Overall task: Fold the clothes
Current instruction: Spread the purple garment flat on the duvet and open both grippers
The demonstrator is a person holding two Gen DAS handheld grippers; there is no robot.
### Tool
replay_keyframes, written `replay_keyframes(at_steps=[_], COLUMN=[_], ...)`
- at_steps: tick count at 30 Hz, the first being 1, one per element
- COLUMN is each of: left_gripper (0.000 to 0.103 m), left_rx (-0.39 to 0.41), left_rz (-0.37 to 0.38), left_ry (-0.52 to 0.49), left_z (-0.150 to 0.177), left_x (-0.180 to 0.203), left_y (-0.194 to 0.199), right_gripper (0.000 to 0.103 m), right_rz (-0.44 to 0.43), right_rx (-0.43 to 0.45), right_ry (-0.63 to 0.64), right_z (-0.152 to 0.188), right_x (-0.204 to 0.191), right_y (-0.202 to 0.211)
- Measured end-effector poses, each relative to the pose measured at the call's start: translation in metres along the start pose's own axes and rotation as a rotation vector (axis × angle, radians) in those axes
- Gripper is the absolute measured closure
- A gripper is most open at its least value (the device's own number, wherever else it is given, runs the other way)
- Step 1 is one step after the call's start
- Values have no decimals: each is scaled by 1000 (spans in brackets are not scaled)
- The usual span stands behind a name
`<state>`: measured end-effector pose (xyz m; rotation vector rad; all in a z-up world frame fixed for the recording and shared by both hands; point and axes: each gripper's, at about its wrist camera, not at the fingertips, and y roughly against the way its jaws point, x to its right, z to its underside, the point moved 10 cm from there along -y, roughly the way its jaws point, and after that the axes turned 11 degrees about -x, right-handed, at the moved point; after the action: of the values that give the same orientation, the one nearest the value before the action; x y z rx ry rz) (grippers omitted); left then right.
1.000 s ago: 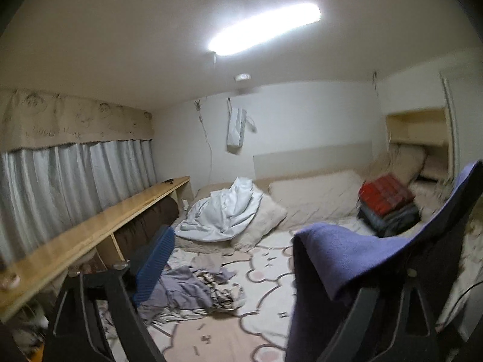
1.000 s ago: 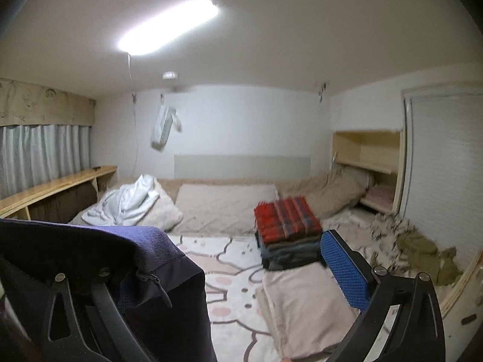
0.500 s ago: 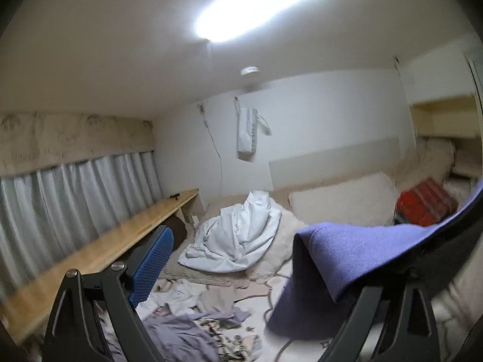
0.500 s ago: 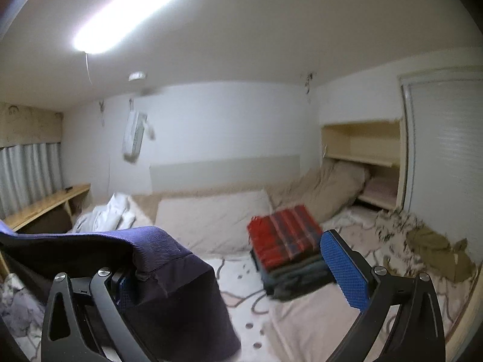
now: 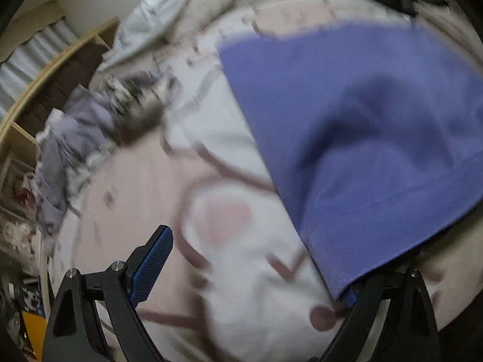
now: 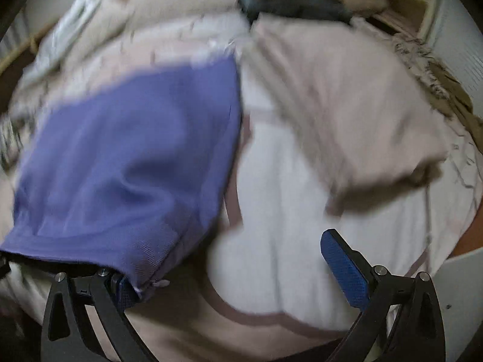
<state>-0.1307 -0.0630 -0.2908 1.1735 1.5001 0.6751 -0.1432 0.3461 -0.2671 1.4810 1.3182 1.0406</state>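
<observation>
Quick count first: one purple cloth (image 5: 362, 120), two tongs, one pink-and-white bedspread (image 5: 229, 226) under it all. Both views are smeared, so fine detail is lost.

The left gripper (image 5: 253, 268) is spread wide. Its left finger shows a bare blue pad (image 5: 151, 265), and its right finger is buried under the cloth's near corner. The cloth is draped over that one finger, with nothing pinched between the two.

The right gripper (image 6: 226, 262) mirrors it, also spread wide. Its right pad (image 6: 344, 271) is bare over the bedspread, and its left finger is covered by the cloth's seamed corner (image 6: 145, 274). That makes two bare pads and two hidden ones.

The purple cloth spans the two tongs, hung by its near edge from their inner fingers and fanning out over the middle of the bedspread. Whether its far edge rests on the bedspread, I cannot tell.

Both tongs are tipped down, fingers pointing across the bedspread toward its far end.

- At the bedspread's far end sits one folded stack (image 6: 295, 3), red on top and dark below.
- On its left side lies one loose grey heap of clothes (image 5: 75, 132), with one white bundle (image 5: 151, 15) beyond it.
- A wooden ledge (image 5: 45, 69) runs past the left edge.
- On the right side lies one beige cushion (image 6: 347, 105), with an olive garment (image 6: 452, 99) past it.
</observation>
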Motion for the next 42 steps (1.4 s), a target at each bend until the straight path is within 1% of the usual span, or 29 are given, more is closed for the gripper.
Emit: replay_keyframes(at_steps=[1, 3, 5, 7, 9, 10, 11, 14, 17, 19, 21, 22, 23, 24, 25, 26, 27, 28, 30, 31, 32, 33, 34, 36, 38, 39, 40, 41, 42], left_gripper=[8, 8, 9, 9, 11, 11, 11, 10, 10, 10, 10, 10, 10, 10, 10, 11, 11, 11, 11, 11, 11, 11, 11, 12, 15, 15, 15, 15, 15], left_rx=[16, 49, 88, 126, 164, 183, 198, 225, 242, 251, 250, 252, 258, 264, 274, 286, 296, 306, 317, 318, 317, 311, 301, 281, 258, 245, 227, 204, 177], left_rz=[-11, -27, -23, -19, -15, -13, -1, 64, 133, 180, 236, 266, 299, 327, 353, 382, 408, 430, 469, 484, 495, 500, 495, 466, 444, 437, 425, 409, 379], left_ry=[5, 3, -29, -62, -94, -110, -125, -166, -205, -223, -189, -159, -119, -81, -37, 14, 56, 89, 137, 150, 155, 150, 138, 108, 69, 48, 26, 3, -25], left_z=[1, 3, 2, 1, 1, 0, 1, 9, 21, 30, 36, 36, 33, 30, 23, 15, 6, -2, -20, -29, -35, -41, -44, -45, -39, -35, -30, -24, -17], left_x=[1, 2, 4, 6, 9, 10, 12, 24, 30, 32, 23, 16, 7, 0, -7, -13, -18, -20, -18, -13, -6, 3, 13, 31, 43, 49, 54, 58, 60], left_y=[2, 7, 12, 17, 22, 25, 28, 40, 54, 63, 75, 80, 86, 91, 96, 101, 105, 108, 112, 113, 112, 110, 106, 98, 86, 80, 73, 65, 55], right_gripper=[0, 0, 0, 0, 0, 0, 0, 0, 0, 0, 0, 0, 6, 17, 24, 37, 47, 51, 64, 66, 72, 82, 86, 92, 93, 95, 100, 101, 101], right_rz=[23, 24, 23, 25, 50, 45, 39, -18, -52, -52, -71, -98, -126, -154, -175, -194, -214, -234, -273, -287, -300, -294, -287, -261, -219, -197, -185, -187, -183], right_rx=[-12, 19, 51, 113, 192, 231, 271, 329, 292, 261, 247, 245, 243, 241, 246, 251, 257, 262, 272, 271, 269, 257, 246, 175, 108, 75, 50, 35, 38], right_ry=[29, 58, 85, 118, 165, 183, 200, 265, 345, 366, 350, 318, 285, 251, 236, 222, 208, 194, 166, 183, 201, 212, 222, 236, 232, 230, 224, 216, 204], right_z=[10, 16, 23, 23, 21, 21, 21, 23, 32, 39, 49, 47, 45, 43, 38, 32, 26, 20, 8, 3, -3, -6, -9, -7, 4, 10, 19, 26, 33], right_x=[0, -1, -2, -4, -9, -12, -15, -26, -39, -38, -30, -25, -20, -15, -18, -22, -27, -31, -39, -52, -66, -75, -84, -92, -83, -78, -71, -62, -54], right_y=[-9, -9, -8, 0, 14, 23, 33, 48, 49, 51, 57, 64, 71, 78, 83, 89, 94, 99, 109, 107, 105, 96, 87, 59, 31, 18, 7, -2, -6])
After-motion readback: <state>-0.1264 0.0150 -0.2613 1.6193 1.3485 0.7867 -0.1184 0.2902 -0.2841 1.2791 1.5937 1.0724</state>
